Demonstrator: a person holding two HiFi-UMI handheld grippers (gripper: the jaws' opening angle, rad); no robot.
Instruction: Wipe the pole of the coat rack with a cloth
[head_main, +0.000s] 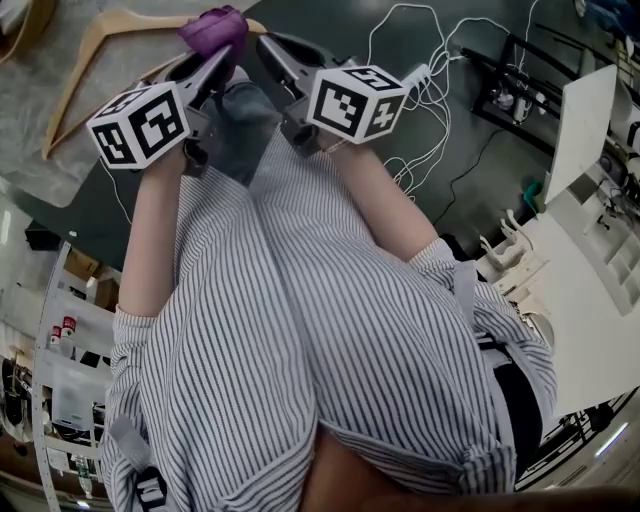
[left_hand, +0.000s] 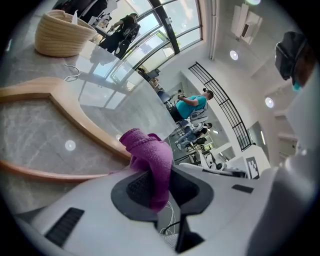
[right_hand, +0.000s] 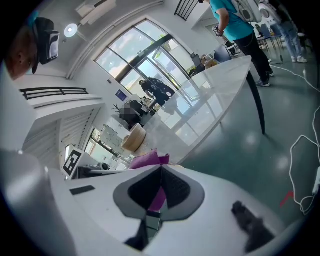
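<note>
Gripping cloth: I have the left gripper (left_hand: 157, 175) clamped on the purple cloth (left_hand: 147, 150). A fold is pinched between the pads and the bunched rest bulges past the tips, which I judge leaves a soft face ready to press on the pole.
Cloth position: in the head view it sits at the left gripper's tips, at 1 o'clock from that gripper's marker cube, over the edge of the grey table (head_main: 30, 110).
Right gripper (right_hand: 161, 169): the tips are brought together. A purple sliver shows in the slit, and I read that as the cloth seen beyond, not a grip. From this gripper the cloth lies at 10 o'clock, just beside it.
Why parked there: I judge it is kept close to steady or re-fold the cloth.
Hanger (left_hand: 85, 125): wooden, flat on the table, behind the cloth at 9 o'clock.
Pole: no view shows the coat rack, so wiping is not yet under way.
</note>
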